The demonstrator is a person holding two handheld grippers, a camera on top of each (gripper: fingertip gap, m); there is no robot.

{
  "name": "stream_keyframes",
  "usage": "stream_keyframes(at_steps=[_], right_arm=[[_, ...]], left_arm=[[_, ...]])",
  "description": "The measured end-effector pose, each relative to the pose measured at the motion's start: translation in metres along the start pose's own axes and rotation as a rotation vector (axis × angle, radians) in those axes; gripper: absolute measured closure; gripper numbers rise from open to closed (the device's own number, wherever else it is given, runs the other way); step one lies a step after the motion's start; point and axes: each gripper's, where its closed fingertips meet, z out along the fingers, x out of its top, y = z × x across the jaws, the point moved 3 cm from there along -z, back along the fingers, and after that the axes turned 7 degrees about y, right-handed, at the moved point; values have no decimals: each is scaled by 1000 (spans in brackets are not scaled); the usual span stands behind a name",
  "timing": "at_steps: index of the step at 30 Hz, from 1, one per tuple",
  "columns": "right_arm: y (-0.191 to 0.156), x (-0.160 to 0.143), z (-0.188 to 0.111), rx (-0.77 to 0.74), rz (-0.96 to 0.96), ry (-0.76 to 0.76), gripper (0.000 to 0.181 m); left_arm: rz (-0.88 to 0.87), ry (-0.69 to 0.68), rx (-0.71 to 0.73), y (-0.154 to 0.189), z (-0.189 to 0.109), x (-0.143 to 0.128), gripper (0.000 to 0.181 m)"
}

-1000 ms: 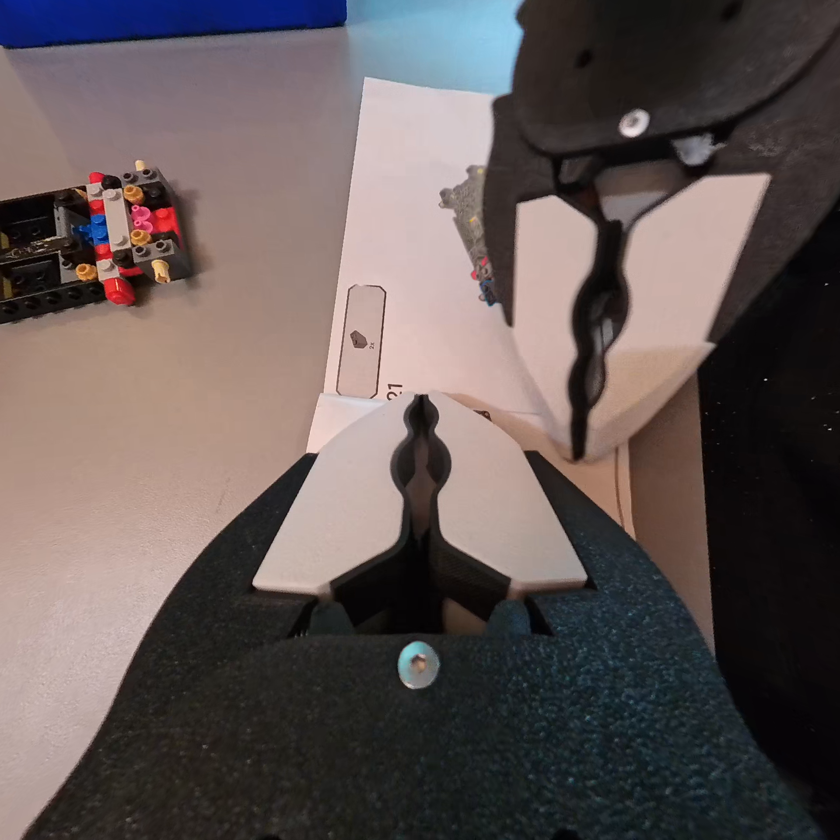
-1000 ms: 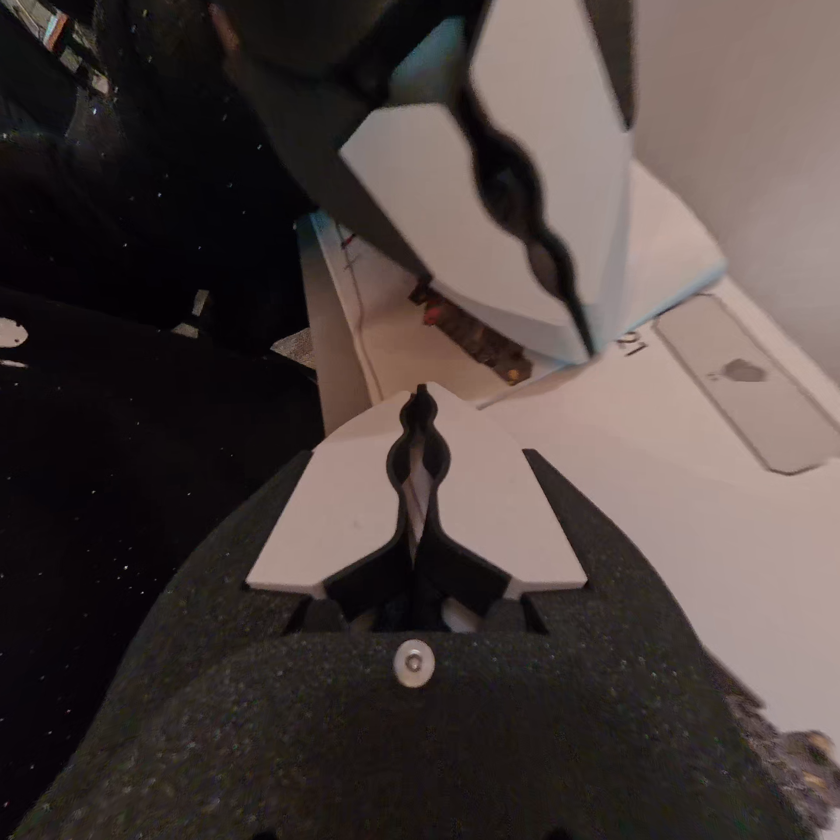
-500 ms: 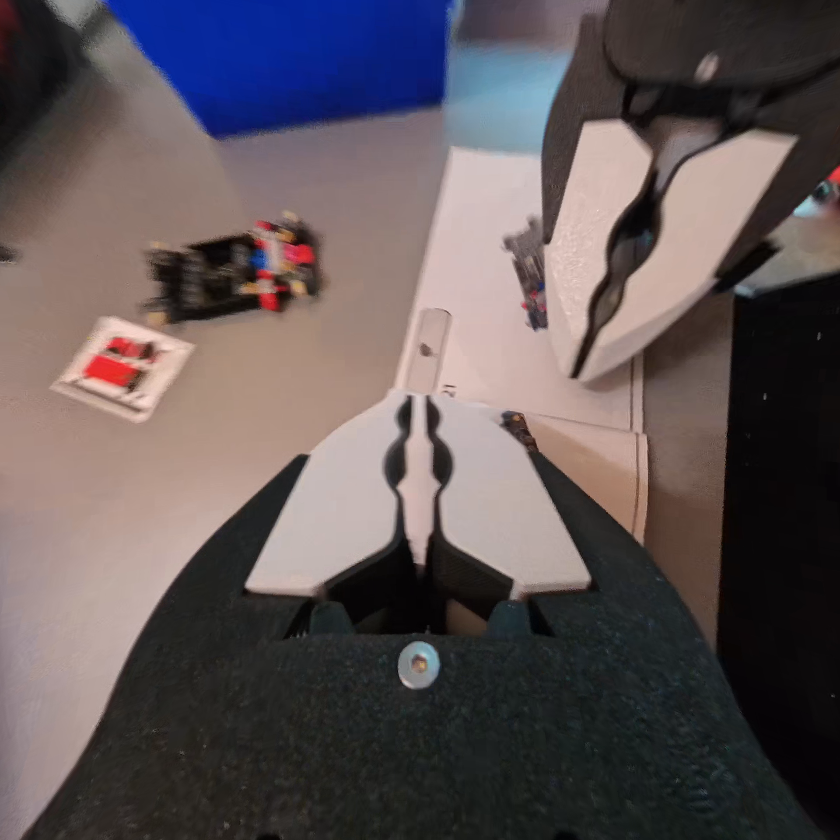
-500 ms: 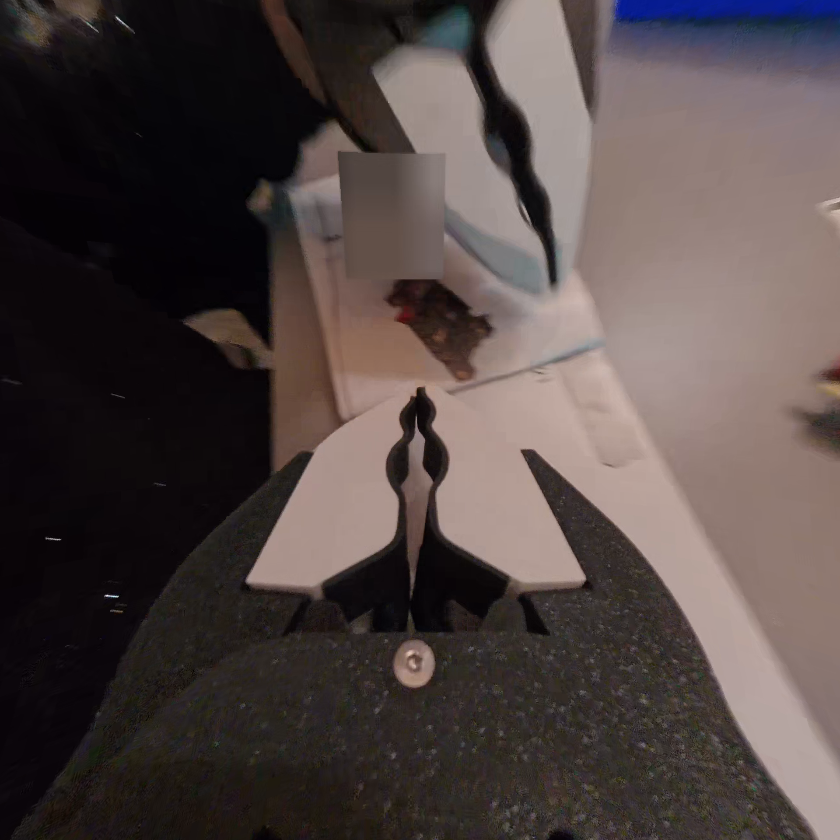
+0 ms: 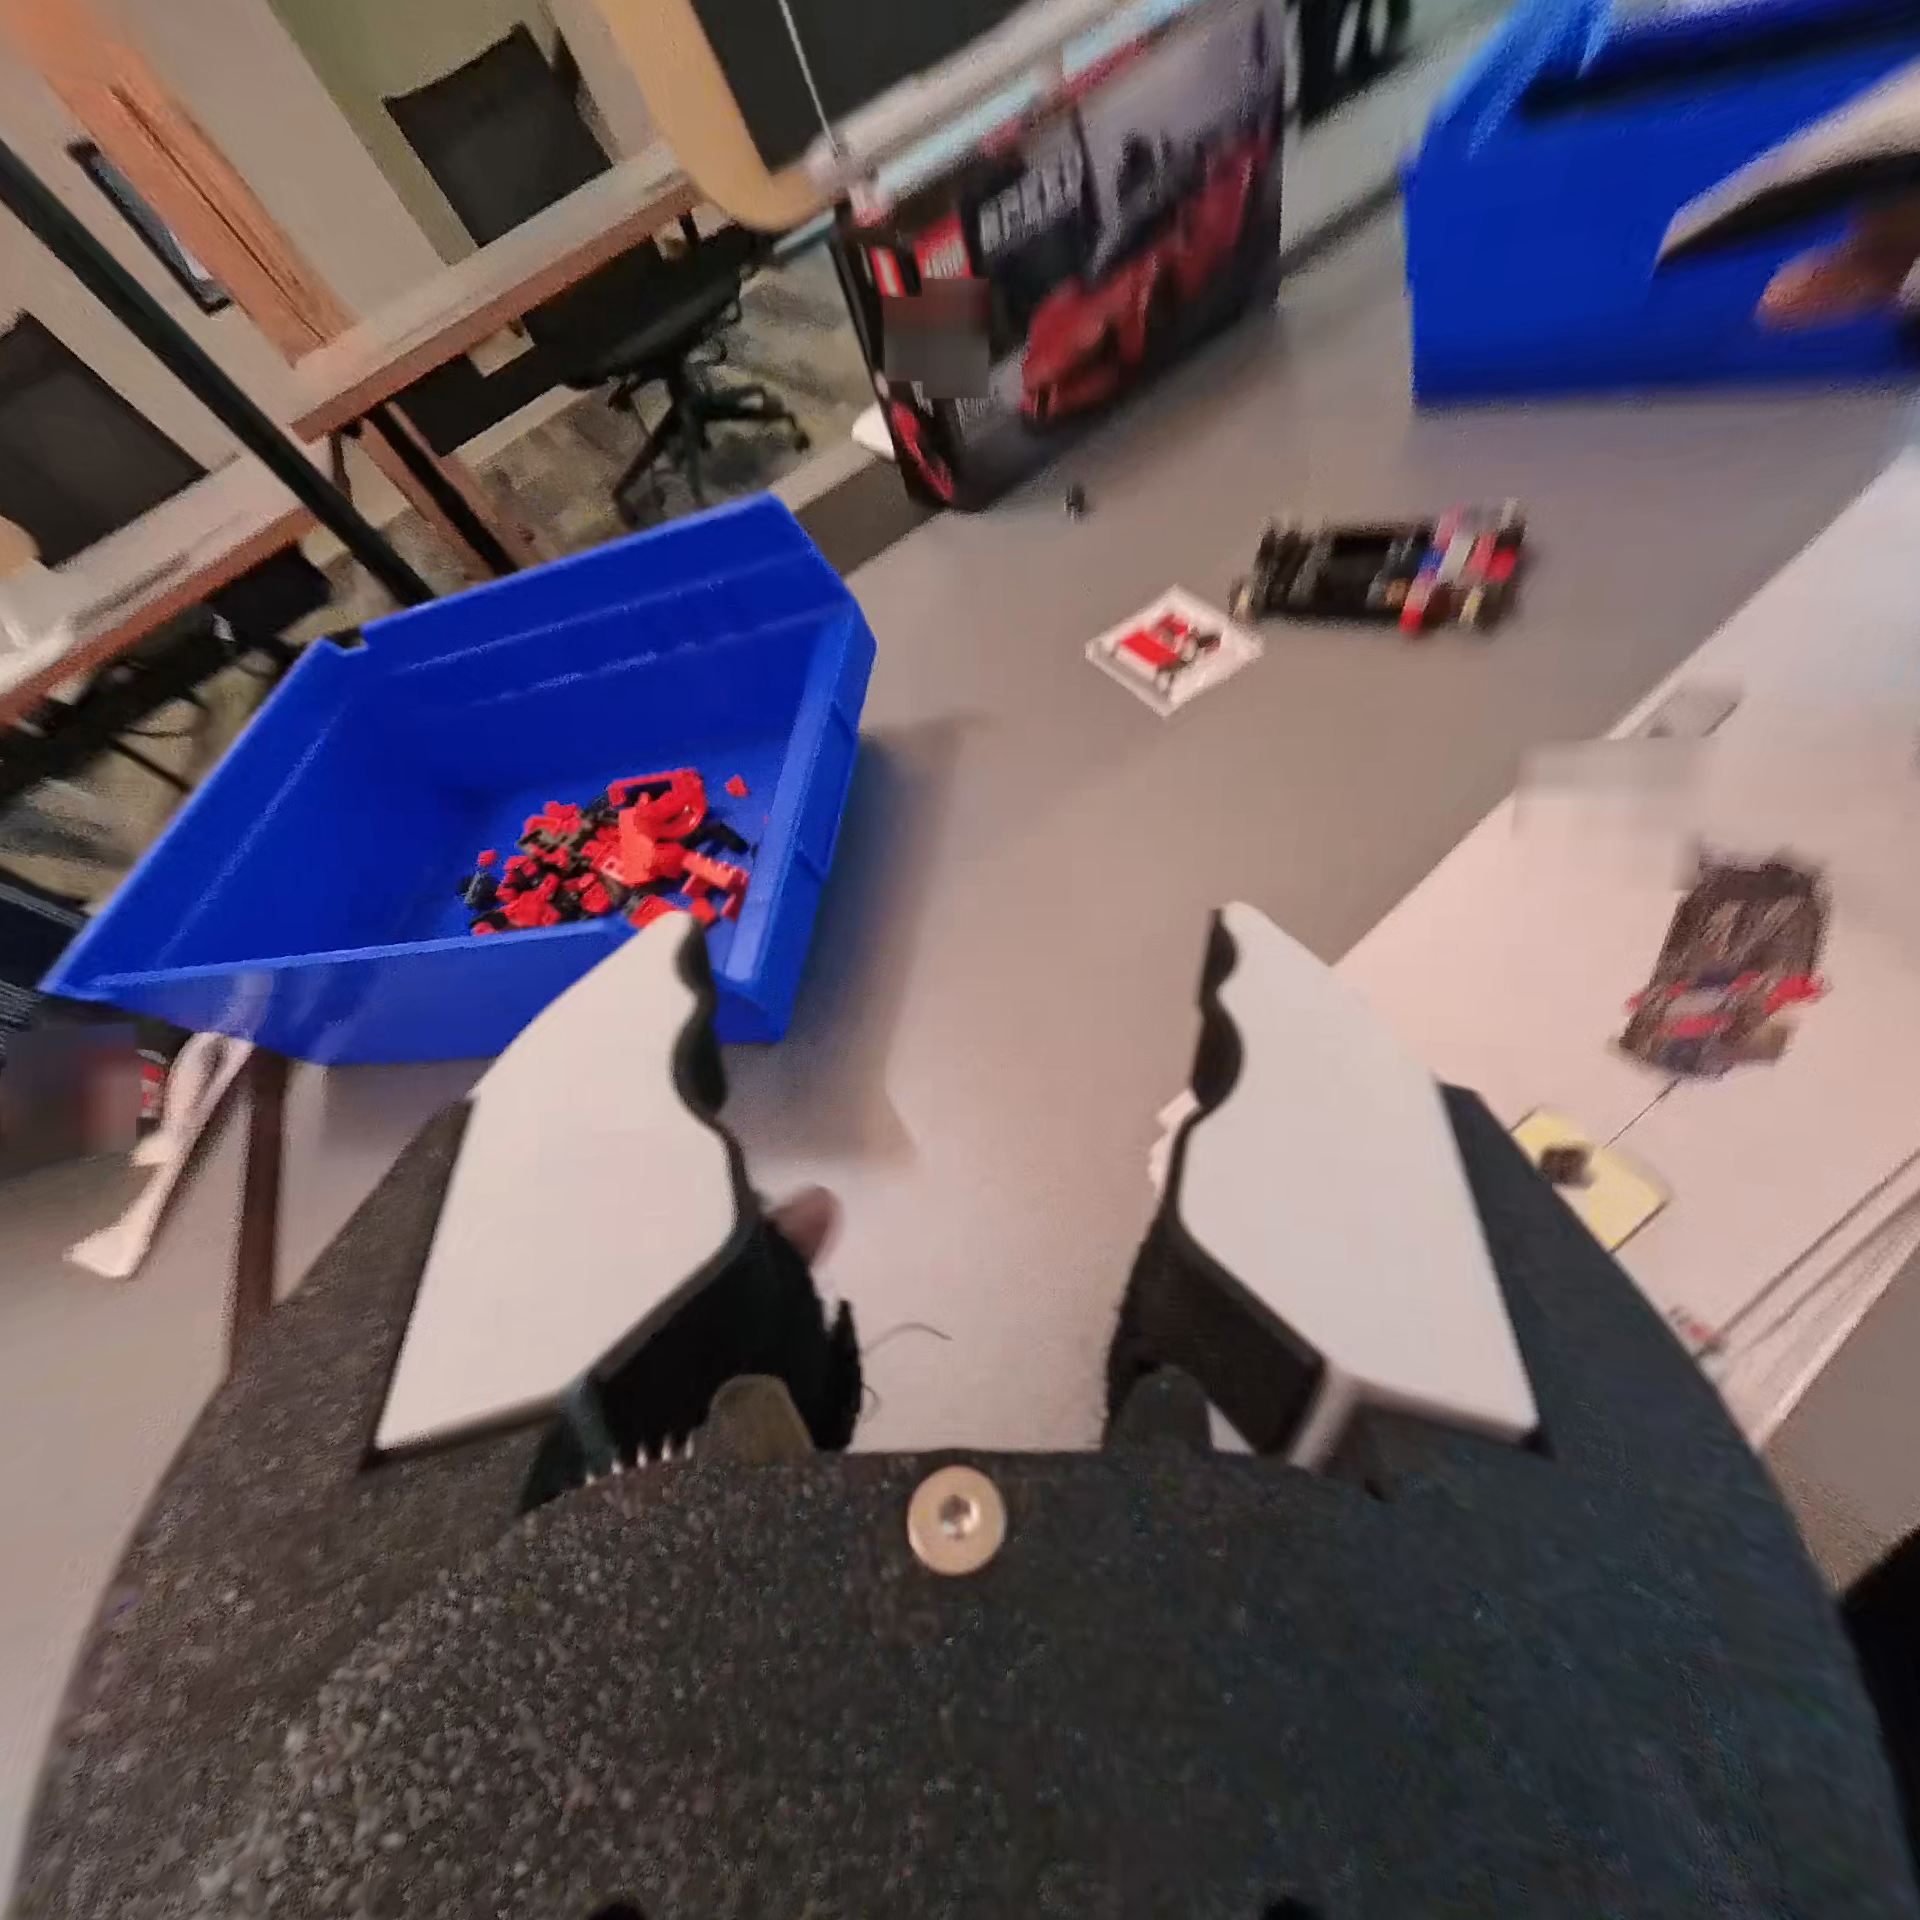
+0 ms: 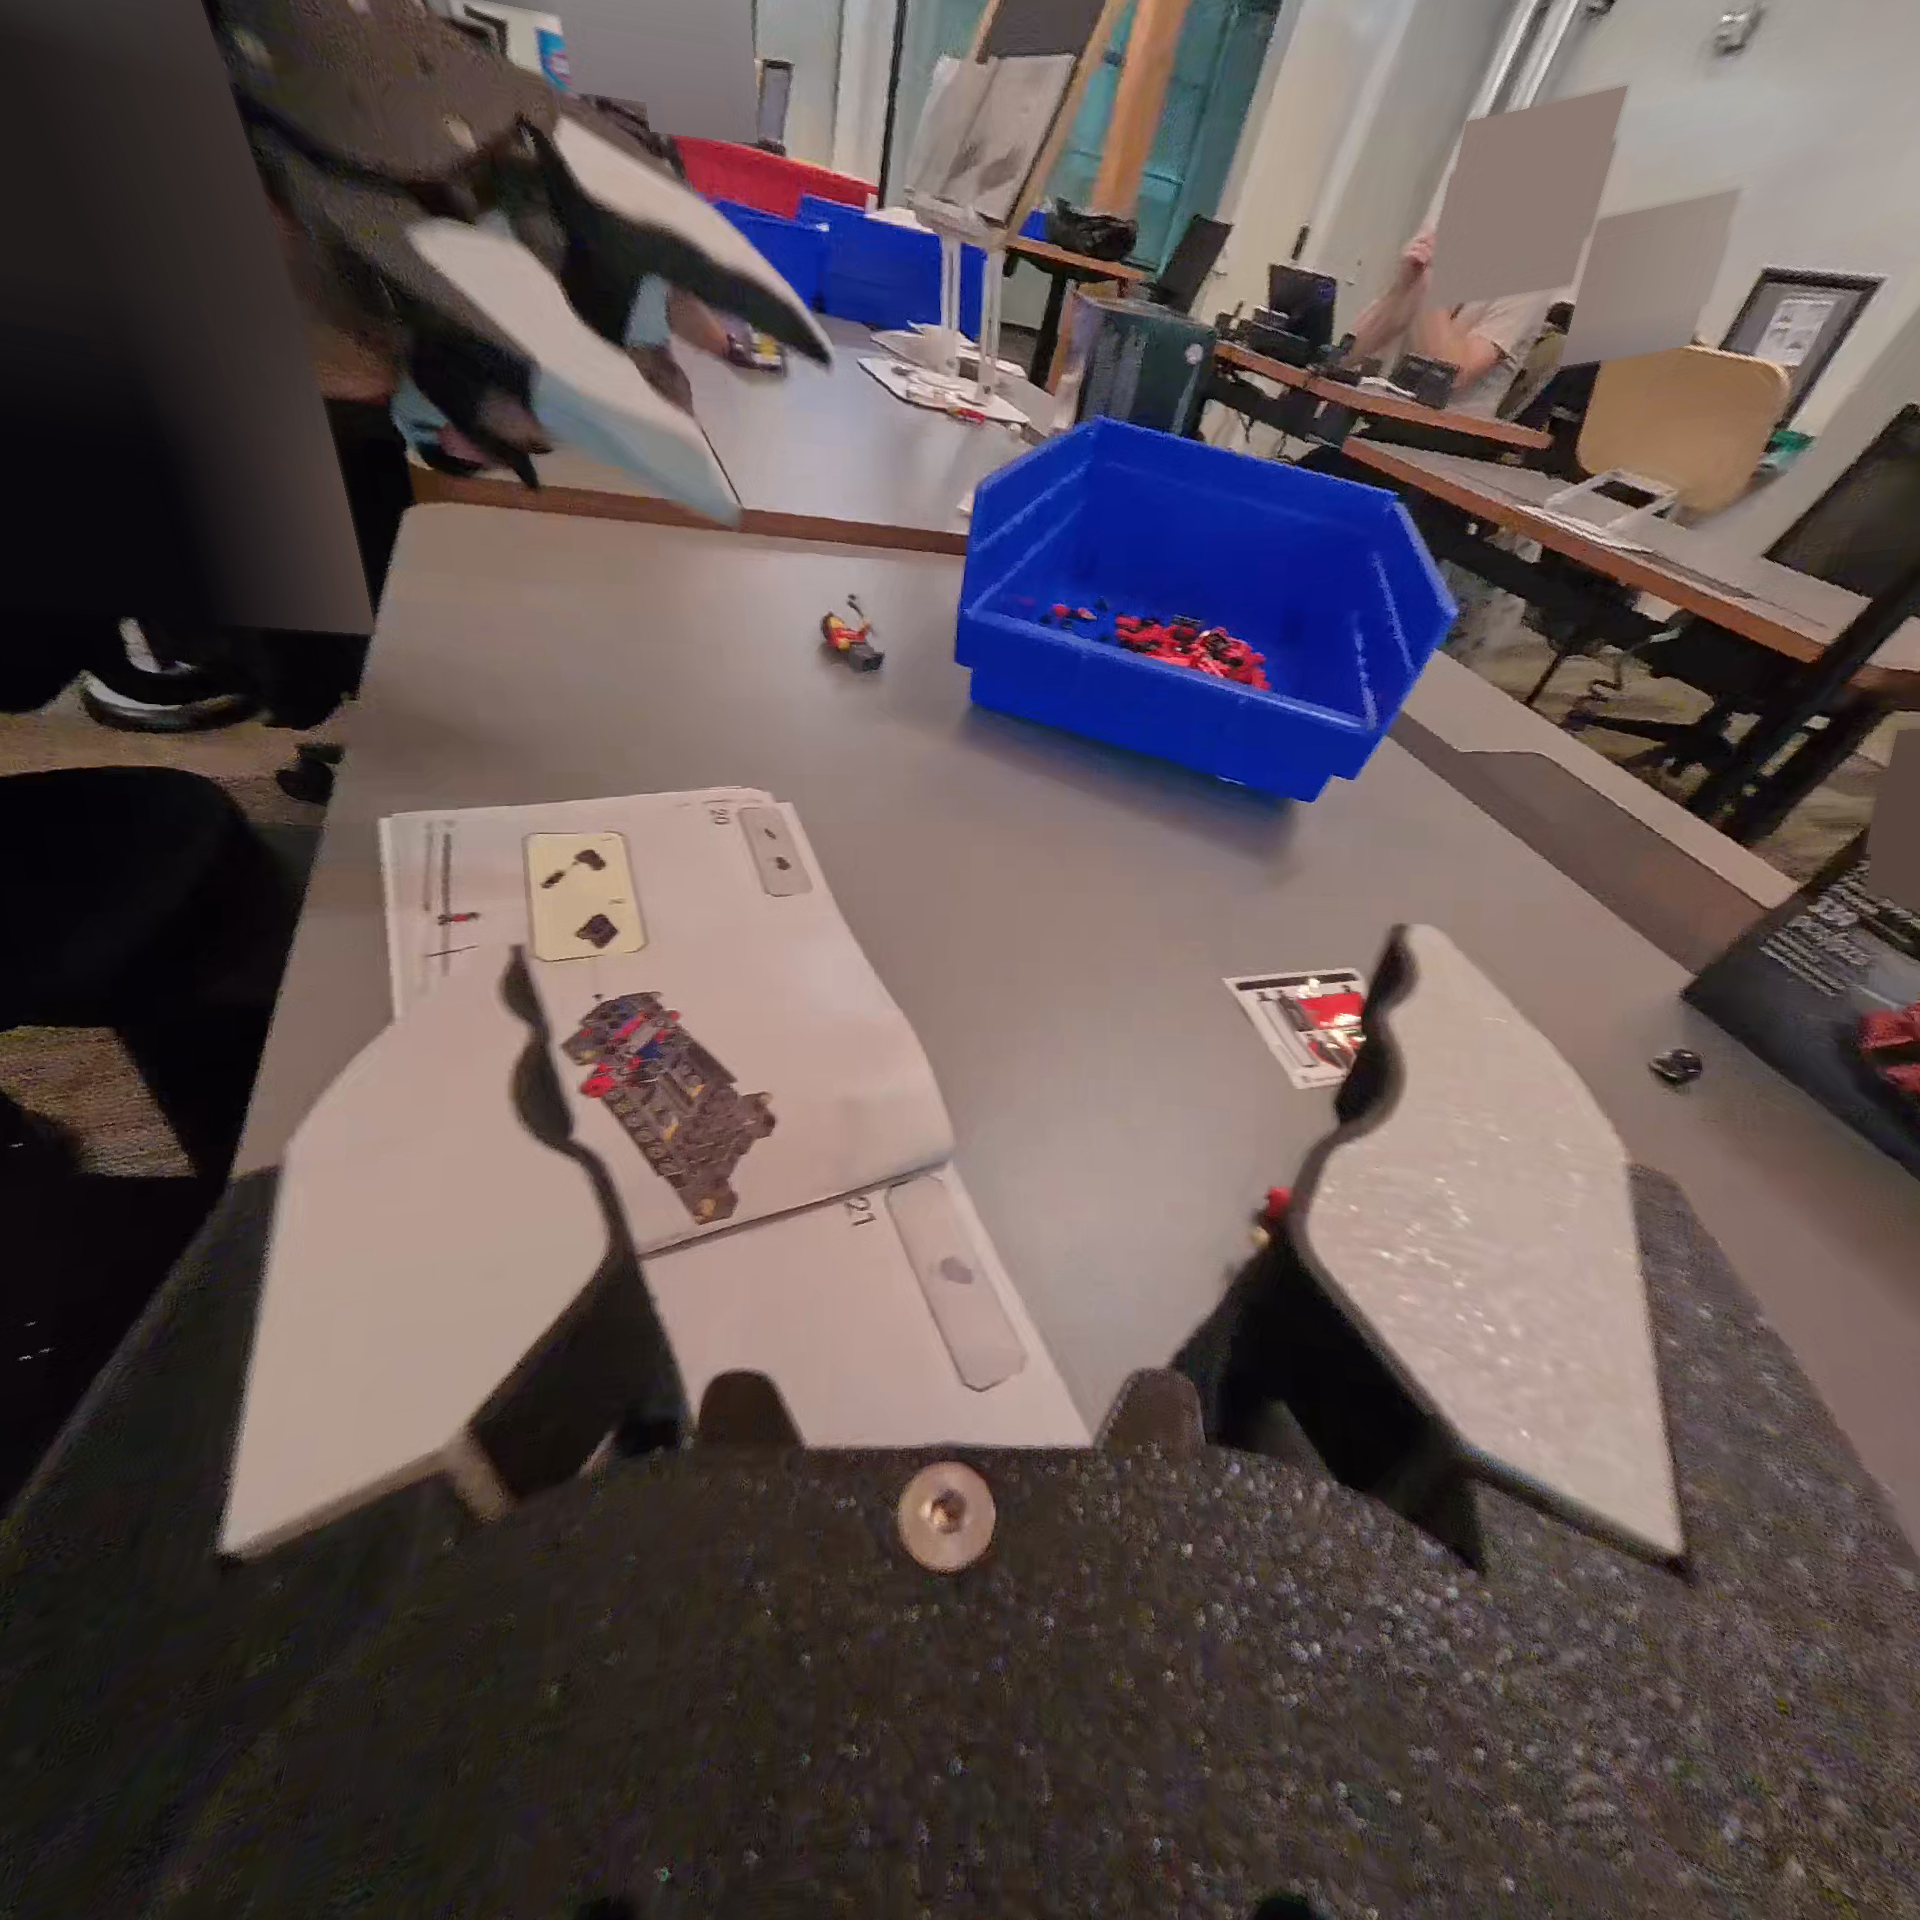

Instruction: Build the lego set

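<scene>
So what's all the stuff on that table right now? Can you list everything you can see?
bin: 1, blue, far side of the table, holding loose red and black bricks
instruction booklet: 1, white, open, near edge of the grey table
half-built model: 1, black with red and grey, on the table beyond the sticker sheet
sticker sheet: 1, white with red, flat on the table
small brick piece: 1, red and black, alone, left of the bin
set box: 1, dark with a red car picture, standing at the far end
left gripper: 1, grey fingers, open, empty
right gripper: 1, grey fingers, open, empty
</scene>
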Motion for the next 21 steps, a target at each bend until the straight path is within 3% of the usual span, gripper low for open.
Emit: stream_keyframes(at_steps=[4,6,13,16,19,21], right_arm=[[13,1,-1,-36,41,0,35],[20,-1,-1,-43,87,-22,35],[61,-5,-7,-206,67,-96,35],[84,-24,-9,-260,126,-236,35],[99,-55,-9,-203,200,-450,35],[111,-73,-6,-226,277,-558,35]], left_arm=[[-146,111,-106,-11,-7,33,35],[-157,158,-161,-11,-11,47,35],[-266,332,71,-66,-19,81,35],[-264,366,137,-74,-22,80,35],[-235,360,88,-69,-21,74,36],[-238,378,146,-78,-22,75,38]])
